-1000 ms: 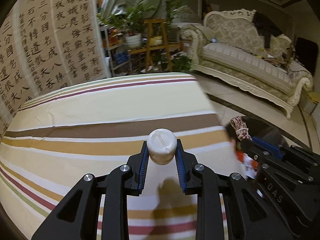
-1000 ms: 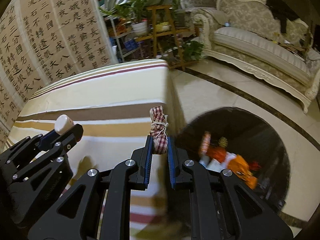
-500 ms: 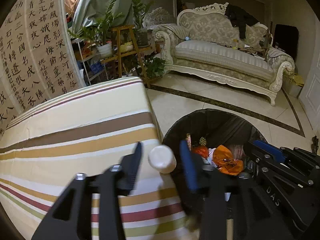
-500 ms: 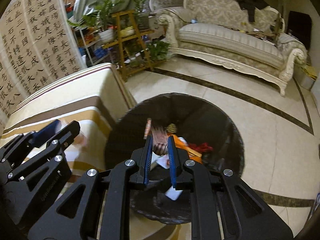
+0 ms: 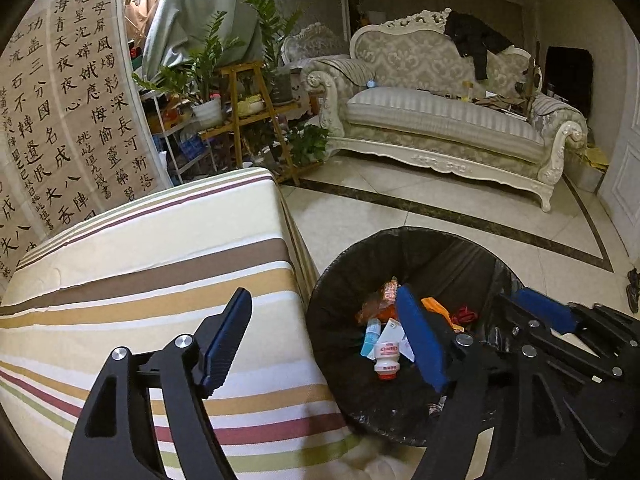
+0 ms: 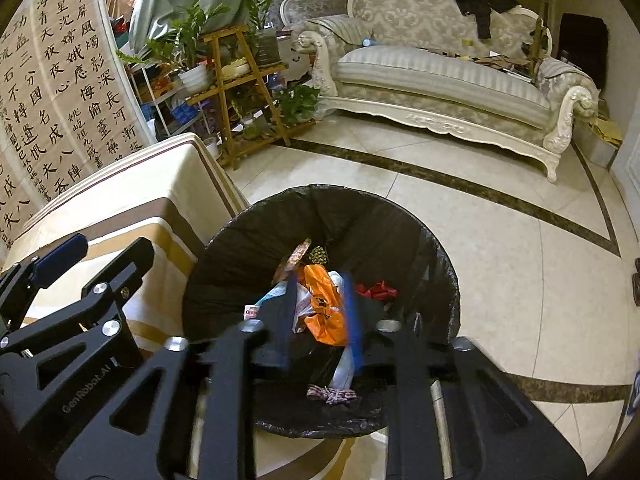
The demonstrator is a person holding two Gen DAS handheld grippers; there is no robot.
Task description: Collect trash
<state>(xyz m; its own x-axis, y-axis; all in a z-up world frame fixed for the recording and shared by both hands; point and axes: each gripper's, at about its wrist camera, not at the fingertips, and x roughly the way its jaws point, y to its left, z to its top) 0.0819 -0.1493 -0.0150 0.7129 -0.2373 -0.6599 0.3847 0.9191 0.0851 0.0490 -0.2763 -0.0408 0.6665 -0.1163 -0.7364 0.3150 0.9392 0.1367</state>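
My left gripper (image 5: pixel 324 336) hangs over the table's edge and the rim of the black-lined trash bin (image 5: pixel 440 256). Its jaws are opening wide with nothing between them. A small white bottle (image 5: pixel 387 360) with a red label lies in the bin among orange and red wrappers. My right gripper (image 6: pixel 320 312) is over the bin (image 6: pixel 260 248), its blurred jaws opening and empty. Below them a red-checked cloth bundle (image 6: pixel 332 394) lies on the bag near the front wall. The left gripper (image 6: pixel 60 260) also shows at the left of the right wrist view.
A striped tablecloth (image 5: pixel 160 240) covers the table left of the bin. Beyond it stand a calligraphy screen (image 5: pixel 72 112), a wooden plant stand (image 5: pixel 248 112) and an ornate sofa (image 5: pixel 440 120). Tiled floor (image 6: pixel 520 260) stretches to the right of the bin.
Both grippers swung right from over the table to the bin. The left let go of the white bottle and the right let go of the checked bundle; both now lie in the bin.
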